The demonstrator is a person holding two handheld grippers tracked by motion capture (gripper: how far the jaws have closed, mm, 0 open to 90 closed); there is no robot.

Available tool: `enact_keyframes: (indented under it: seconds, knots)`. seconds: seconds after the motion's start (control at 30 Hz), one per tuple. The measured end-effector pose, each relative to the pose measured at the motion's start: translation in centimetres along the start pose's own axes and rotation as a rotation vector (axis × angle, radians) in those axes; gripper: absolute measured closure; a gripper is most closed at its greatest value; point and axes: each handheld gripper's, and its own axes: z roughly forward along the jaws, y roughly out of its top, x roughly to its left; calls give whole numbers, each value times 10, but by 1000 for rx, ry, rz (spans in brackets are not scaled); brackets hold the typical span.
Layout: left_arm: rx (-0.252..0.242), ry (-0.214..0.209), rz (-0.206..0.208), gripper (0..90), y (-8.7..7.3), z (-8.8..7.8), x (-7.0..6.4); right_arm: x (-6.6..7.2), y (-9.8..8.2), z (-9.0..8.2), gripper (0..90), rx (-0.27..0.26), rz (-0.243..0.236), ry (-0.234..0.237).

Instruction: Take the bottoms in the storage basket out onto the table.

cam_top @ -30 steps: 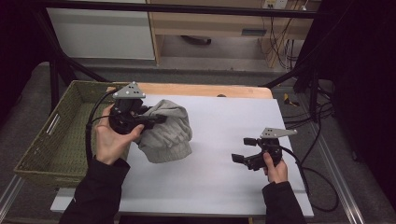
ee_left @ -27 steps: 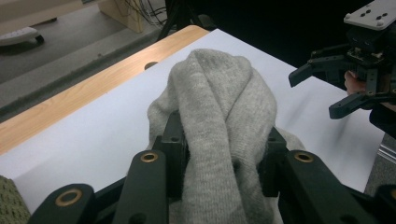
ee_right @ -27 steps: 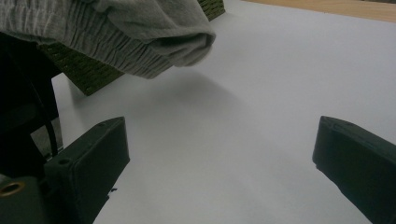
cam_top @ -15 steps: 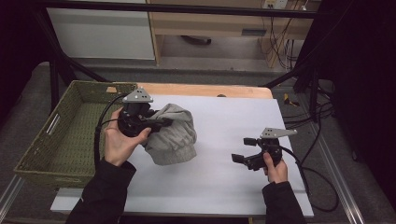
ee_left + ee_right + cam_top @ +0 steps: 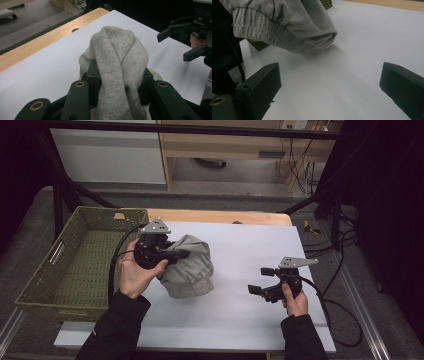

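A grey knitted garment is bunched up over the left half of the white table sheet. My left gripper is shut on its upper folds, and the cloth bulges out between and over the black jaws of that gripper. Its ribbed hem hangs low over the sheet and casts a shadow beneath. My right gripper stands open at the right, low over the sheet, pointing toward the garment with nothing between the jaws of the gripper. It also shows open in the left gripper view.
A green woven basket stands off the table's left edge, beside the left hand. A wooden table edge runs along the far side of the sheet. Cables trail from both grippers. Bare sheet lies between the garment and the right gripper.
The left hand has carried the garment to the right and lower, away from the basket toward the sheet's middle. The right gripper has stayed where it was, still open.
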Motion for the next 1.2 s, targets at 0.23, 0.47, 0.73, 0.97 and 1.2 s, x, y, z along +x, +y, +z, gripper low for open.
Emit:
enact_keyframes:
  seconds: [0.23,0.47,0.73,0.97,1.2]
  knots:
    - [15,1,1,641,-5,10,0,0,0,0,40,1,0,1]
    - [17,-1,-4,641,-11,17,-1,0,0,0,40,-1,1,-2]
    - [18,-2,-6,640,-15,22,-1,0,0,0,40,1,1,-2]
    - [15,-2,-6,640,-20,27,-1,0,0,0,40,1,1,0]
    - [19,-9,-9,639,-27,34,-2,0,0,0,40,1,1,-1]
